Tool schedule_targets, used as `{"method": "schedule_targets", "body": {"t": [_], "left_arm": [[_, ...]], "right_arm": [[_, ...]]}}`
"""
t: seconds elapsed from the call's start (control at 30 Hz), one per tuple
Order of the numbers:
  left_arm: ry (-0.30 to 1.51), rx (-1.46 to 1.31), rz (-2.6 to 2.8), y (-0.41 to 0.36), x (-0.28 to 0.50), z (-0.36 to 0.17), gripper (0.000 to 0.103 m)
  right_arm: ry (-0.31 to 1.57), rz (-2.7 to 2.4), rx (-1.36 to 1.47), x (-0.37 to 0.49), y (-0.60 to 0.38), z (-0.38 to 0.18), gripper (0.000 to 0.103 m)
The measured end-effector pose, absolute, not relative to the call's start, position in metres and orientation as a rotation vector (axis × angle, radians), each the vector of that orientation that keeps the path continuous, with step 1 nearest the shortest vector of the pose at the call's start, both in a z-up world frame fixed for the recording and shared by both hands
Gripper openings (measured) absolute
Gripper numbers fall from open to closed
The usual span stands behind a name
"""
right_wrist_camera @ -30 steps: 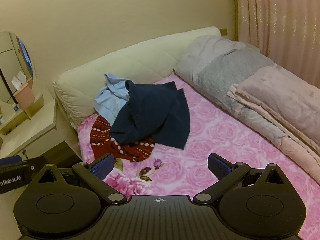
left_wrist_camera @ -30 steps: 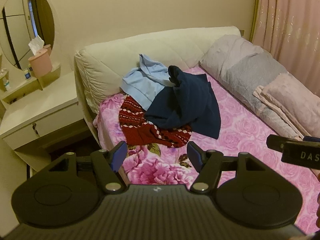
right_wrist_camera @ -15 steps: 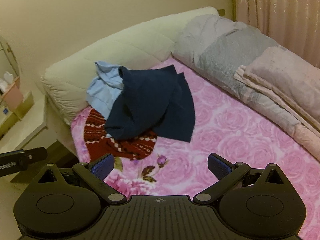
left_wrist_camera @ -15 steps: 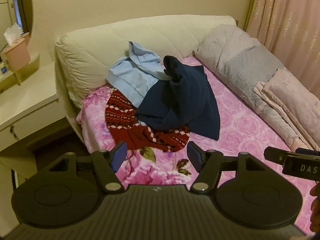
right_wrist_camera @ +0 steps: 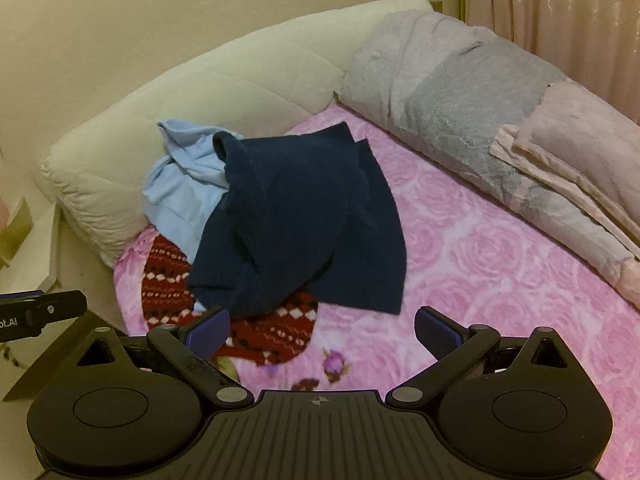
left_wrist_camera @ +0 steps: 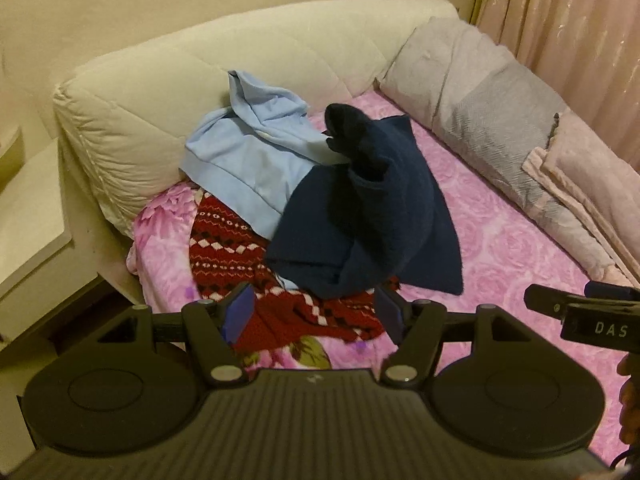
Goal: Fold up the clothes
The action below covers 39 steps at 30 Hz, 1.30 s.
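Clothes (left_wrist_camera: 360, 208) beyond right claw (left_wrist_camera: 592, 316) lettered "DAS"

Navy garment (right_wrist_camera: 304, 216), light-blue garment (left_wrist_camera: 256, 152), red diamond-patterned knit (left_wrist_camera: 228, 248), pink rose-print sheet (right_wrist_camera: 480, 272).

Both wrist views look down along the bed (left_wrist_camera: 500, 240) — sharing the clothes pile (right_wrist_camera: 296, 216)

My two tools, matte black

Left tool (left_wrist_camera: 314, 312) and right tool (right_wrist_camera: 322, 330): ribbed housing, round side discs, silver pivot screws, blue finger pads (right_wrist_camera: 436, 334); white lettering "DAS" on one.
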State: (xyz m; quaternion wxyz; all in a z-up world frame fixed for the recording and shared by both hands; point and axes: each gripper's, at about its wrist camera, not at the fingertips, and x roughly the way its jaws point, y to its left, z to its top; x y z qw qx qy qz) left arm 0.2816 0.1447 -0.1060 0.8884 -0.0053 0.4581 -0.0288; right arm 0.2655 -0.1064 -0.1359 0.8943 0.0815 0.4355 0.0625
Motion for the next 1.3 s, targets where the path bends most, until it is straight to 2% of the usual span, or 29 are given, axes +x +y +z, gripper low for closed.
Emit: {"method": "schedule_targets", "body": {"t": [0.37, 0.43, 0.87, 0.9, 0.97, 1.0, 1.07, 1.3], "left_arm": [[1.002, -0.030, -0.106, 0.177, 0.376, -0.139, 0.063], [1.006, -0.033, -0.106, 0.182, 0.388, -0.144, 0.063], [1.032, -0.056, -0.077, 0.208, 0.451, -0.171, 0.063], [1.033, -0.058, -0.076, 0.208, 0.453, -0.171, 0.063], [1.036, -0.061, -0.076, 0.208, 0.456, -0.172, 0.063], [1.036, -0.059, -0.078, 0.207, 0.457, -0.172, 0.063], [1.035, -0.055, -0.084, 0.205, 0.457, -0.170, 0.063], [1.003, -0.051, -0.140, 0.186, 0.455, -0.153, 0.062]], "right_arm": [[0.957, 0.128, 0.143, 0.345, -0.070, -0.173, 0.101], [0.951, 0.133, 0.147, 0.359, -0.061, -0.175, 0.091], [0.918, 0.189, 0.123, 0.452, -0.001, -0.208, 0.089], [0.924, 0.175, 0.113, 0.457, 0.001, -0.215, 0.080], [0.955, 0.154, 0.124, 0.465, 0.000, -0.229, 0.049], [0.980, 0.147, 0.143, 0.469, -0.004, -0.235, 0.016], [1.000, 0.125, 0.219, 0.469, -0.017, -0.241, 0.012], [0.758, 0.013, 0.423, 0.416, -0.108, -0.182, 0.009]]}}
